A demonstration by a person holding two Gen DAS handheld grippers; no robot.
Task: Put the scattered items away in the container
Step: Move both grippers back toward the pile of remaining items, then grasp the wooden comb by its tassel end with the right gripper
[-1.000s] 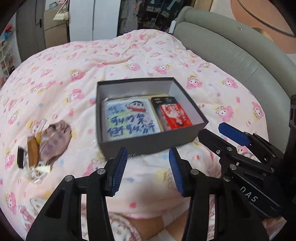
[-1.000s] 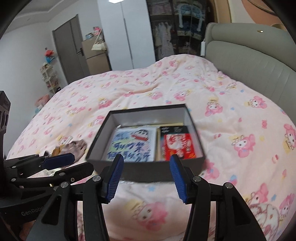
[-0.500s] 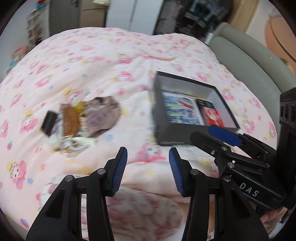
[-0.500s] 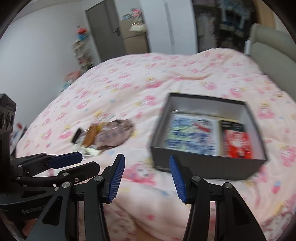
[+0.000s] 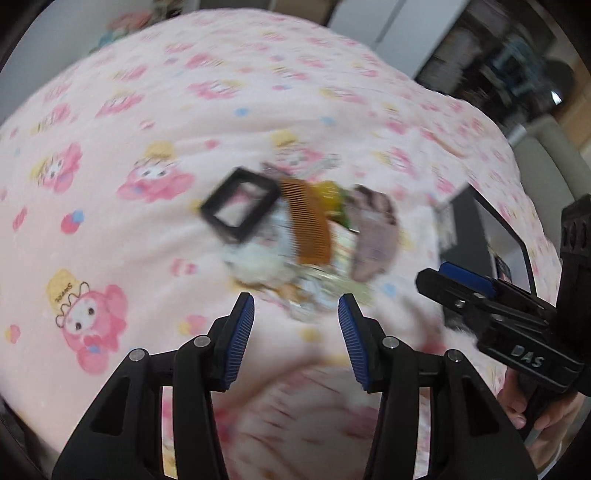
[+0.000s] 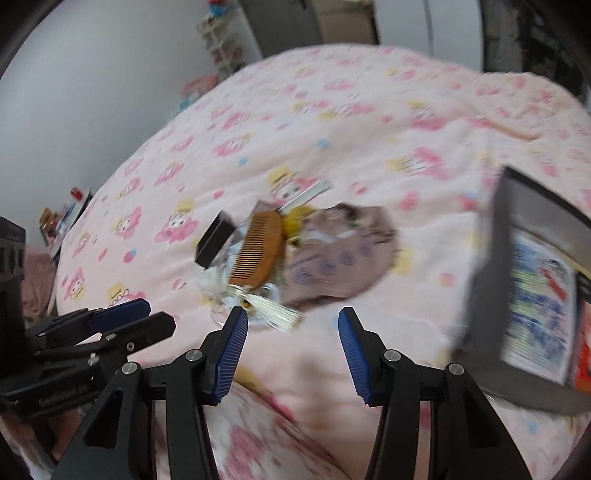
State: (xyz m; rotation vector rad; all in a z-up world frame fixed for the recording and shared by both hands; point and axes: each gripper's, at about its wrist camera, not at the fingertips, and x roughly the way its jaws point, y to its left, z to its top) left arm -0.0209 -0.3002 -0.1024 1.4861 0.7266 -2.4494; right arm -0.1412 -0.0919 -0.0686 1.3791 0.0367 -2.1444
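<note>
A heap of loose items lies on the pink quilt: an orange comb (image 5: pixel 308 225) (image 6: pixel 258 249), a small black box (image 5: pixel 240 208) (image 6: pixel 216 238), a mauve pouch (image 5: pixel 375 236) (image 6: pixel 340 258) and clear wrappers (image 5: pixel 321 288) (image 6: pixel 258 308). My left gripper (image 5: pixel 295 328) is open just short of the wrappers, nothing between its pads. My right gripper (image 6: pixel 291 332) is open too, hovering at the heap's near edge. The dark grey box (image 6: pixel 517 266) (image 5: pixel 480 229) with printed packets inside sits to the right of the heap.
The patterned quilt (image 5: pixel 147 110) covers the whole bed. A grey padded headboard (image 5: pixel 546 147) rises beyond the box. A shelf (image 6: pixel 225 44) and a door (image 6: pixel 280 22) stand past the far side of the bed. A hand (image 5: pixel 535 410) grips the right tool's handle.
Both grippers have swung left and dipped, from facing the grey box to facing the heap. The heap now sits central and close in both views, the box off to the right. Jaws unchanged.
</note>
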